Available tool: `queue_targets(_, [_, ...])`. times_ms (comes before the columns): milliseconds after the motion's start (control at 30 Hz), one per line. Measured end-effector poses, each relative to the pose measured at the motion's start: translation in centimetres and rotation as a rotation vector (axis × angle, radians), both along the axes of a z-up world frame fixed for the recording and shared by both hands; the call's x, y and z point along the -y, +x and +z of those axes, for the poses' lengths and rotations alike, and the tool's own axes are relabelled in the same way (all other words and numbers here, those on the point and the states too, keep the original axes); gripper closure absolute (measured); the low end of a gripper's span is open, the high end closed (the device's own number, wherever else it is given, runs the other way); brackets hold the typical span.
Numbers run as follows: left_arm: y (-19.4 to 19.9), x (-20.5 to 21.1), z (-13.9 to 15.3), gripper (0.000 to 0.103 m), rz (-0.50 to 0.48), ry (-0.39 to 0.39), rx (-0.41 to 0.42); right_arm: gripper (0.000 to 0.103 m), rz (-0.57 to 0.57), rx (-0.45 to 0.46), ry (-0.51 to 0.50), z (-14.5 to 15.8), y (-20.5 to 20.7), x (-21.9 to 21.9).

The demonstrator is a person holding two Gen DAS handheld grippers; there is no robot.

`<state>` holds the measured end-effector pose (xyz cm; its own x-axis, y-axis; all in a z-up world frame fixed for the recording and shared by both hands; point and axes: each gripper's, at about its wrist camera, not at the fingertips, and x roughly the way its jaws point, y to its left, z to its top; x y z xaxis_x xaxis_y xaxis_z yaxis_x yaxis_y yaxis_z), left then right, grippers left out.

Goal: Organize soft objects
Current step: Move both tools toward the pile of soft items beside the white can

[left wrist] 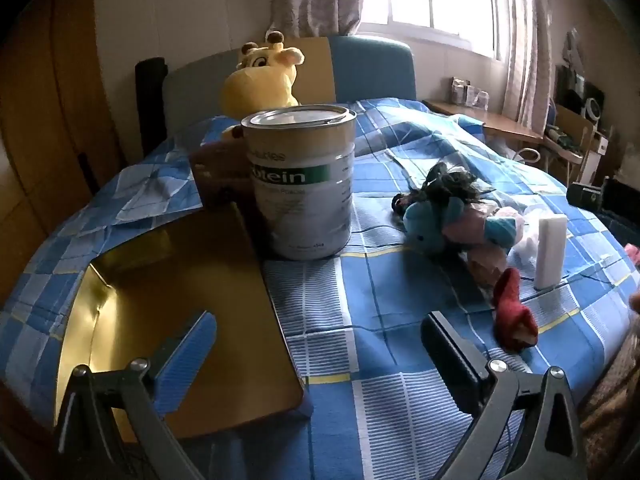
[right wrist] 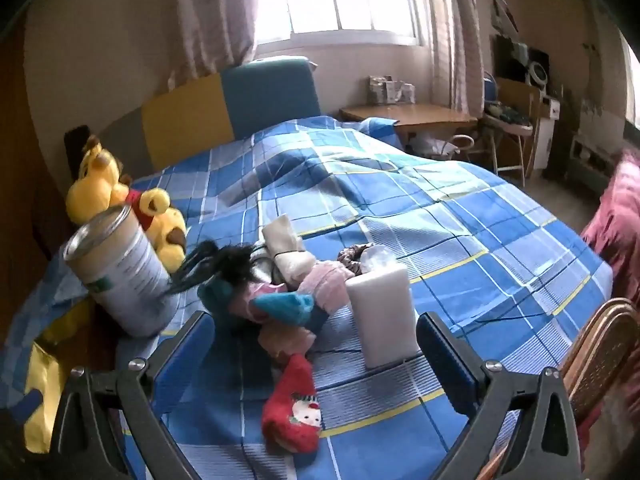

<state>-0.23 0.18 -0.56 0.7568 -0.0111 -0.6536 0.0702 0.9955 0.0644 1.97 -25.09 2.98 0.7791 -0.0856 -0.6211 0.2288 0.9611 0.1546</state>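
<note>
Right wrist: tin (right wrist: 120,276) beside sock heap (right wrist: 280,292).

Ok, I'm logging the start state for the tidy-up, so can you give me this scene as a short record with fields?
surface: bed with blue checked cover
soft items: red sock nearest; pile of blue and pink soft toys behind it
other plush: yellow giraffe and yellow bear near the headboard
hard items: protein tin upright; white block upright
container: gold-lined open box, nothing visible inside
left gripper: open, holding nothing
right gripper: open, holding nothing, above the red sock
</note>
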Motion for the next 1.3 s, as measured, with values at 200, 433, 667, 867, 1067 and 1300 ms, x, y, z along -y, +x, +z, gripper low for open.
queue_targets(200, [0.1,0.1,-0.1,0.0,-0.024,-0.008,-0.011,0.0,0.0,0.012,0.074,-0.4,0.7,2.1])
queue_targets(433, [0.3,0.3,-0.5,0.0,-0.053,-0.039,-0.035,0.0,0.021,-0.002,0.2,-2.4,1.1,3.4])
queue_targets(667, [0.6,0.7,-0.8,0.0,-0.064,-0.061,-0.069,0.0,0.01,0.038,0.255,-2.4,0.7,4.4])
queue_targets(867, [0.6,1.4,-0.9,0.0,-0.074,-0.011,-0.05,0.0,0.007,0.049,0.256,-2.3,0.5,4.5])
queue_targets(1067, [0.9,2.6,-0.6,0.0,-0.13,0.01,-0.038,0.0,0.004,0.056,0.266,-2.2,0.4,4.7])
queue_targets(1300, [2.0,4.4,-0.7,0.0,-0.201,-0.003,-0.057,0.0,0.001,0.069,0.298,-2.3,0.2,5.1])
